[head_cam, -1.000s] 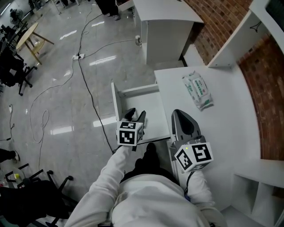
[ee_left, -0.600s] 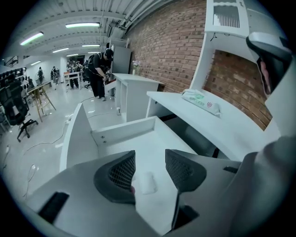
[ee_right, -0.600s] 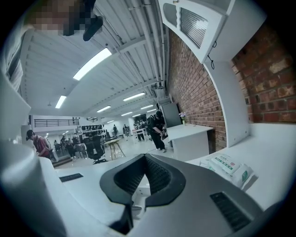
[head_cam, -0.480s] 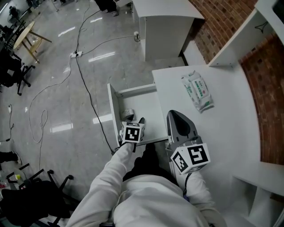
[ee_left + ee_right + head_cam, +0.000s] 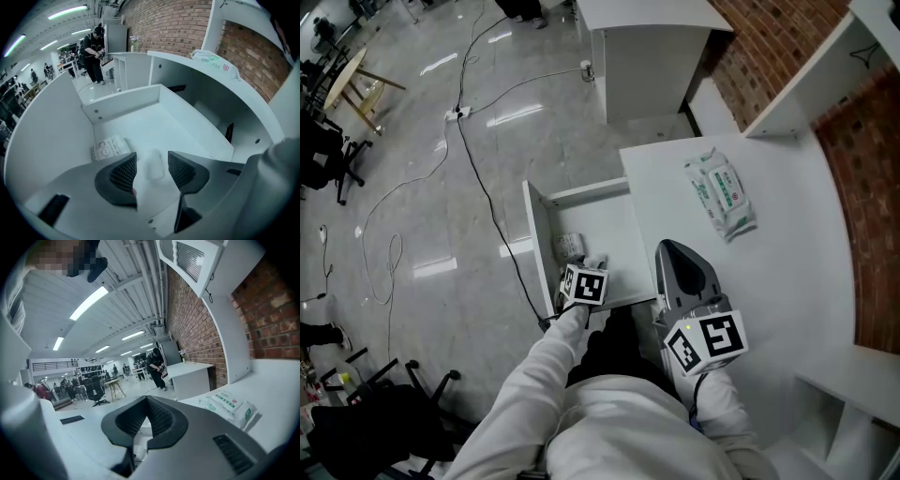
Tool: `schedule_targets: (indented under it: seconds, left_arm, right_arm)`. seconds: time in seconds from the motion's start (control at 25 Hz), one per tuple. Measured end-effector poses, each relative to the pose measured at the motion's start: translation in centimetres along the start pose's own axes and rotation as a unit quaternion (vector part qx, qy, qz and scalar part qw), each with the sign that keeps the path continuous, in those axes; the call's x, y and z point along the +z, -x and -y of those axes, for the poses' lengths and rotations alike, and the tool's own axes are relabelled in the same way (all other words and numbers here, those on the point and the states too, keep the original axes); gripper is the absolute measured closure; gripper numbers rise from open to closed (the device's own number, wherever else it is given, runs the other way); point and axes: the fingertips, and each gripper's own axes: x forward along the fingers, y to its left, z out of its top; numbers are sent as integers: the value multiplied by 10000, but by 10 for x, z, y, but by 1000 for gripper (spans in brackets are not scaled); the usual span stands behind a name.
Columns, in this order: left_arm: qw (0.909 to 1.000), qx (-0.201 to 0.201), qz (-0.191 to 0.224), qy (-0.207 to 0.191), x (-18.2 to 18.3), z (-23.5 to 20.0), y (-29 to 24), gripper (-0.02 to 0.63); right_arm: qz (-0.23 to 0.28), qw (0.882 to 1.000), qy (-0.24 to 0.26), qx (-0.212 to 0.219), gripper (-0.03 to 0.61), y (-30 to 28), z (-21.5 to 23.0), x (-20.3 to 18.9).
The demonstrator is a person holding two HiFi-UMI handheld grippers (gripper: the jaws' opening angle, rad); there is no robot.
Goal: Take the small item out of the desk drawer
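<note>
The desk drawer (image 5: 619,217) stands pulled out to the left of the white desk. A small printed packet (image 5: 570,246) (image 5: 110,147) lies at its left wall. My left gripper (image 5: 593,263) (image 5: 152,161) is down inside the drawer, jaws open. A small pale item (image 5: 153,165), blurred, lies on the drawer floor between the pads, and they do not press on it. My right gripper (image 5: 675,247) (image 5: 146,401) rests above the desk edge beside the drawer, its jaws shut and holding nothing.
A pack of wet wipes (image 5: 722,195) (image 5: 229,406) lies on the desk (image 5: 769,281). A white cabinet (image 5: 652,56) stands beyond the drawer. Cables (image 5: 478,141) run across the glossy floor. Brick wall and shelves sit to the right. People stand far off (image 5: 96,51).
My left gripper has sunk toward the near end of the drawer, uncovering the printed packet behind it. The right gripper has barely moved.
</note>
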Motion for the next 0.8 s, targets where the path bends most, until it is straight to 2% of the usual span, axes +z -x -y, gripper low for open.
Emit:
schedule_targets:
  seconds: [0.8]
  left_arm:
    - [9963,116,-843,-75,-31,-11,-55,396]
  right_arm:
    - [-248,9995,-157,-105,551,-14,17,-12]
